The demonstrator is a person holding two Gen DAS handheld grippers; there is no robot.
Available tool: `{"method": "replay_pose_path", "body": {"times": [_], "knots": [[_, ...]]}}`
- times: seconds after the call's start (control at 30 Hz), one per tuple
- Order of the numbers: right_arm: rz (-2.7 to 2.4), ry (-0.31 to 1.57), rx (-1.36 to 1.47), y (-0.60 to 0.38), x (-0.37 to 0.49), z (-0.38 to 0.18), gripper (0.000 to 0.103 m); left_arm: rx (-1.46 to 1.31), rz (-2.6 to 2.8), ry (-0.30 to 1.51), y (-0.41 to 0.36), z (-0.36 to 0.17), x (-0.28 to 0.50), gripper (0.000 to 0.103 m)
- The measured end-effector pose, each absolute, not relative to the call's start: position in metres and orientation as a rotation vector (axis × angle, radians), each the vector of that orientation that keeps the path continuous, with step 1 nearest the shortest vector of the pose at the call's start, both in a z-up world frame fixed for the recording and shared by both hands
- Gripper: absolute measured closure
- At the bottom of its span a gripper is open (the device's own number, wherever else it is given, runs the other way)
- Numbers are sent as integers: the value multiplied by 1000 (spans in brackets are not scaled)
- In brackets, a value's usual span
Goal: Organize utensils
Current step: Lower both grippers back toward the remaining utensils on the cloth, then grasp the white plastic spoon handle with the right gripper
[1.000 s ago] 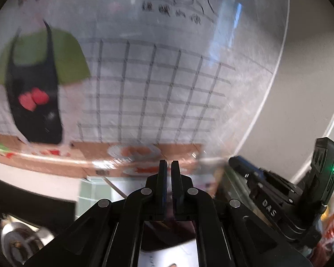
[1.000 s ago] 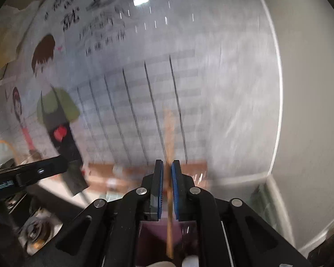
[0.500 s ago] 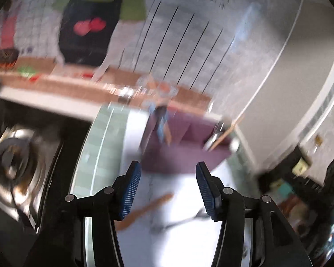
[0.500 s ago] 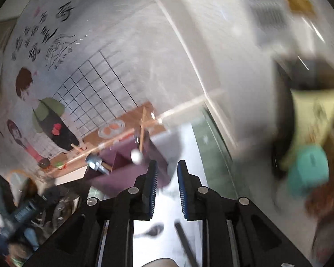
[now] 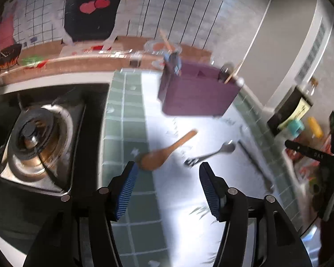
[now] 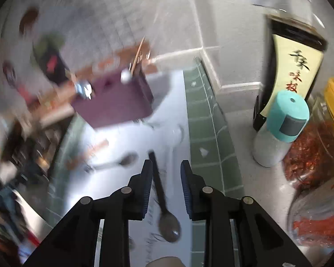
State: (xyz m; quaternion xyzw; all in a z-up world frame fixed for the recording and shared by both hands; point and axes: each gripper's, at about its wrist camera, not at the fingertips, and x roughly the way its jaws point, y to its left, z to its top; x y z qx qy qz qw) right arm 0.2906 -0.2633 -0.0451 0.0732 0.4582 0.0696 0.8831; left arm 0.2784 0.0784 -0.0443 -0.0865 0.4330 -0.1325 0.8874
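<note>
The left tool point(image 5: 167, 191) hangs over the desk point(image 5: 180, 200), its jaws wide and opening, holding nothing; a wooden spoon point(image 5: 164, 152) lies just ahead of its left finger, a metal fork point(image 5: 211, 154) beside that. The right tool point(image 6: 167, 189) is partly open and opening, empty, above a dark spoon point(image 6: 164, 200) lying on the desk. A purple utensil box point(image 5: 198, 95) stands further back, some utensils already upright in it.

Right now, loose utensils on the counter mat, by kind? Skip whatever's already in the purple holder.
Wooden spoon: 1
Metal spoon: 1
Dark spoon: 1
Total: 3 loose. Neither left gripper nor right gripper holds any; both sets of jaws are opening.
</note>
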Motion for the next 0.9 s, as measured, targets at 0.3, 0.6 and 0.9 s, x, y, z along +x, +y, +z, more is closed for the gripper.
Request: {"method": "replay_pose_path", "body": {"times": [0.3, 0.6, 0.9], "knots": [[116, 991, 79, -230, 311, -68, 77, -248, -339, 936, 73, -59, 286, 44], [110, 1060, 15, -228, 366, -105, 75, -244, -305, 950, 60, -65, 281, 39], [98, 1057, -18, -227, 379, -122, 73, -303, -241, 987, 82, -77, 278, 39]]}}
